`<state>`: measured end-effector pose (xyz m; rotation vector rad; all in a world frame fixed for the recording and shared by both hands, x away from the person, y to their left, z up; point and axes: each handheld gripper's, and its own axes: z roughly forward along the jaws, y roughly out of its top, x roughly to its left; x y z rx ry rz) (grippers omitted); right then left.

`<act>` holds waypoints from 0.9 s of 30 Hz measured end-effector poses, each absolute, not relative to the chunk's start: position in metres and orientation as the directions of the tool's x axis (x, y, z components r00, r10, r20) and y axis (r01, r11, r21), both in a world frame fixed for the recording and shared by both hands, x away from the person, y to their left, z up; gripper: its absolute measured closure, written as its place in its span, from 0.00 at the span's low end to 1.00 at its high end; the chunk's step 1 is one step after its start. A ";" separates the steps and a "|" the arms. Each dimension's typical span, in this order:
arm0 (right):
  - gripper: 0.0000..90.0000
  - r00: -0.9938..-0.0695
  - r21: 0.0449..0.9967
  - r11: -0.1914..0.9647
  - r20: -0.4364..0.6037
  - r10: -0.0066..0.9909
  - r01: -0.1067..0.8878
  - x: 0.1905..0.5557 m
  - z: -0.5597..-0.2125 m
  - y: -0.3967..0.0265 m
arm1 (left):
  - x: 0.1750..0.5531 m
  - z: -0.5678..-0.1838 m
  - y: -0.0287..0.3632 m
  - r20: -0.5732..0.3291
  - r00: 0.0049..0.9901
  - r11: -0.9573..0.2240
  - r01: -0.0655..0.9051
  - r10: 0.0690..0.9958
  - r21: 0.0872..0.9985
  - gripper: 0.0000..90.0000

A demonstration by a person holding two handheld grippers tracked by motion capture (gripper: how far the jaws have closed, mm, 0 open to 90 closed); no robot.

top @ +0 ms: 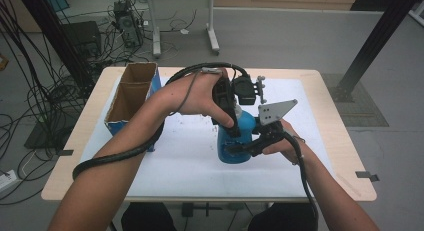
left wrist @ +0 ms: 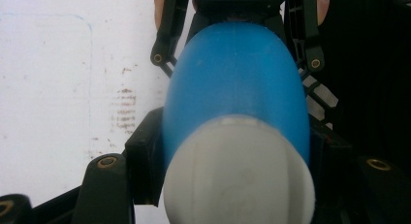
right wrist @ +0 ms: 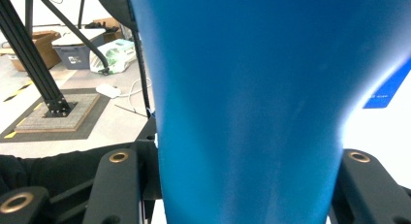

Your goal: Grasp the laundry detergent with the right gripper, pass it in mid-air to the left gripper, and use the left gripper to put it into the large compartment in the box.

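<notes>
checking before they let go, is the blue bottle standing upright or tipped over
Upright: the blue bottle stands base-down on the white mat, white cap on top.

text: none legible | blue bottle: no readable label, plain in both gripper views | cardboard box left of bottle: blue side, print unreadable | blue sign right of bottle: white marks too small
</notes>
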<state>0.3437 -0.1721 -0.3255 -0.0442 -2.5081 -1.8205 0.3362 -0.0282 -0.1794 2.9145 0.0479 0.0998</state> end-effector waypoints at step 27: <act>0.48 -0.999 0.954 0.296 0.043 0.007 0.044 0.345 -0.328 -0.169 | 0.337 -0.179 -0.029 0.072 0.996 -0.978 0.030 0.046 0.204 0.42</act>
